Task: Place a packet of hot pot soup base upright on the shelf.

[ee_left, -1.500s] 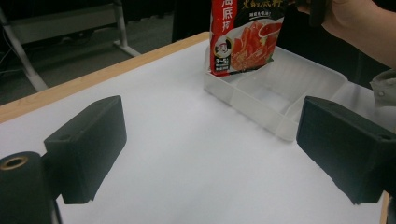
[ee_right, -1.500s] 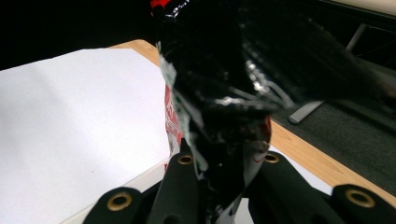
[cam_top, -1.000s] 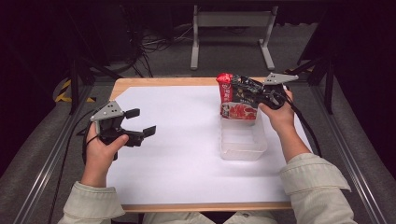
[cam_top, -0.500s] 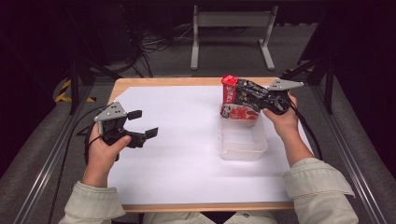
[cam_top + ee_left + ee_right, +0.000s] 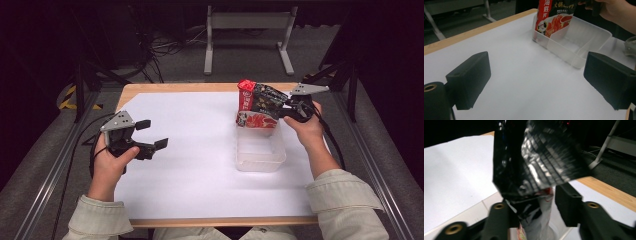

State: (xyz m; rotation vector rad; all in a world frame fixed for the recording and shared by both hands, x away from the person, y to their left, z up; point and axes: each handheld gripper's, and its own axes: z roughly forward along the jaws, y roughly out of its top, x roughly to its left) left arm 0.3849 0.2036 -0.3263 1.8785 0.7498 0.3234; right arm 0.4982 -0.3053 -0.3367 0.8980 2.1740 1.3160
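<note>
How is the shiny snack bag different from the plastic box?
The snack bag is red and black with printing; the plastic box is see-through and plain. The bag stands upright, tall and thin; the box sits flat and low. The bag stands inside the box's far end. Both sit on the white table.

- Your work surface is a wooden table [image 5: 175, 88], its pale wood edge showing along the far side and the near side.
- A white sheet [image 5: 200, 150] covers nearly all of the tabletop (only a thin strip of wood is left bare around it).
- On the sheet, to your right, stands a clear plastic container [image 5: 260, 152], rectangular and open-topped.
- In the left gripper view you see the same container [image 5: 589, 42] lying at a slant across the white sheet [image 5: 524, 80], well apart from the table's wooden edge [image 5: 474, 30].
</note>
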